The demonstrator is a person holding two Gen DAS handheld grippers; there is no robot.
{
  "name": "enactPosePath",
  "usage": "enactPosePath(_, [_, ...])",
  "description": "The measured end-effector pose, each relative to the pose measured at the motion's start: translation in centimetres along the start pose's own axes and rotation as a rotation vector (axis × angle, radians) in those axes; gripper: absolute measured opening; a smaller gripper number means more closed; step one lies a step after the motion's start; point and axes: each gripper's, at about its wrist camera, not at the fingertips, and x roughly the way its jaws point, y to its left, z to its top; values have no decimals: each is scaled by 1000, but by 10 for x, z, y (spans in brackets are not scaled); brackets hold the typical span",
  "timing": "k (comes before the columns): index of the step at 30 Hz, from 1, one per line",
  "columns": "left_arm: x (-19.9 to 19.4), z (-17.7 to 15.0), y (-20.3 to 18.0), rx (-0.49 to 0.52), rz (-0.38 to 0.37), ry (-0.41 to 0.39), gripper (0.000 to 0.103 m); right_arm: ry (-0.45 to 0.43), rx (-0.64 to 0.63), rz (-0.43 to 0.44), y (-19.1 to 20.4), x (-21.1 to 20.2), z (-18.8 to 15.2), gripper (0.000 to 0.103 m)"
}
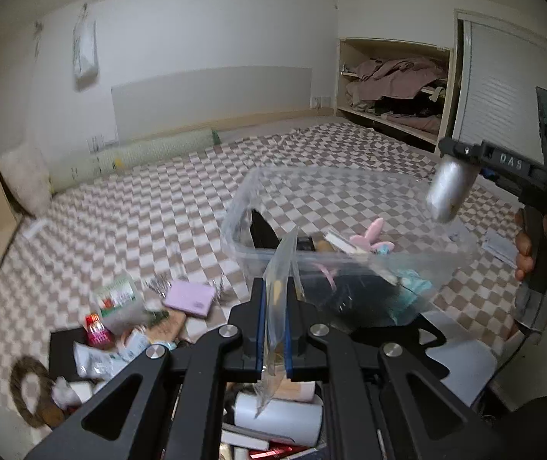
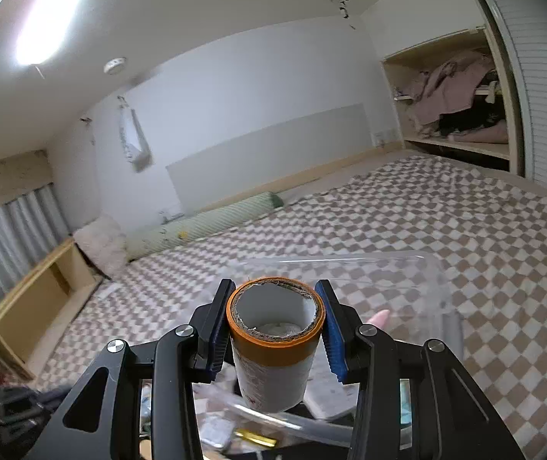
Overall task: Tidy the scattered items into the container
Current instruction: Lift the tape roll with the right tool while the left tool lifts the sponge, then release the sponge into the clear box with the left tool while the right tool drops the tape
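A clear plastic container (image 1: 243, 207) stands on the checkered blanket and holds a pink bunny item (image 1: 369, 235), cards and dark items. My left gripper (image 1: 275, 326) is shut on a clear plastic bag (image 1: 279, 280) in front of the container's near edge. My right gripper (image 2: 273, 329) is shut on a white cardboard tube with an orange rim (image 2: 273, 345), held above the container (image 2: 407, 268). In the left wrist view the right gripper (image 1: 457, 161) holds the tube (image 1: 446, 188) over the container's right side.
Scattered items lie at the lower left: a lilac pad (image 1: 191, 297), a green-labelled packet (image 1: 116, 299), a red packet (image 1: 97, 331), a woven ring (image 1: 28, 395), a white bottle (image 1: 277, 418). A green bolster (image 1: 135, 153) lies along the far wall. An open closet (image 1: 396, 92) stands right.
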Motion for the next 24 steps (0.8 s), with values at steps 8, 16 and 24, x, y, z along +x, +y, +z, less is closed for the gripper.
enactPosePath(8, [7, 42, -20, 28, -46, -67, 8, 21, -22, -71, -8, 13, -4, 43])
enactPosePath(16, [24, 80, -38, 14, -118, -130, 8, 35, -34, -119, -14, 23, -8, 43])
enactPosePath(24, [58, 97, -37, -29, -144, -114, 8, 89, -34, -165, -20, 41, -11, 43])
